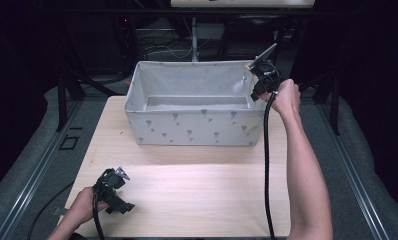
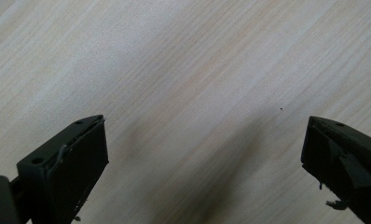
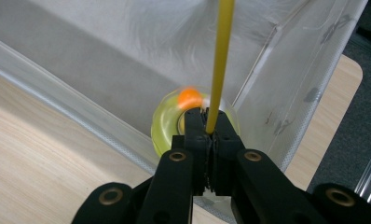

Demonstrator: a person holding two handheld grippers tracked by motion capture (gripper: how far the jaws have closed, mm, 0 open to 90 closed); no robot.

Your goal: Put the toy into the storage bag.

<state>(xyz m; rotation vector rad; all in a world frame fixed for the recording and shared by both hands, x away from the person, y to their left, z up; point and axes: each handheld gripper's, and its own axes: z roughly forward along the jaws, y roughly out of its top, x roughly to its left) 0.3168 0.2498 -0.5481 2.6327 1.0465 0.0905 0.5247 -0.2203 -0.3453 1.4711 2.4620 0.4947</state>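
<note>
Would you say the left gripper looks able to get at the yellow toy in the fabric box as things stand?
Probably not without travelling: the left gripper sits open at the table's near edge, while the yellow toy hangs inside the fabric box at its far right corner, held by the right gripper.

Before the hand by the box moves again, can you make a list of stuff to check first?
1. Grip: right gripper has its jaws shut on the yellow stick. Ok.
2. What hangs below: a blurry yellow-green thing with an orange spot sits under the jaws; whether it is joined to the stick, cannot tell.
3. Place: it hangs over the inside of the fabric box, near the right corner. Ok.
4. Box floor under it: hidden by the blur. Cannot tell.
5. Left gripper: jaws wide open over bare table, holding nothing. Ok.
</note>
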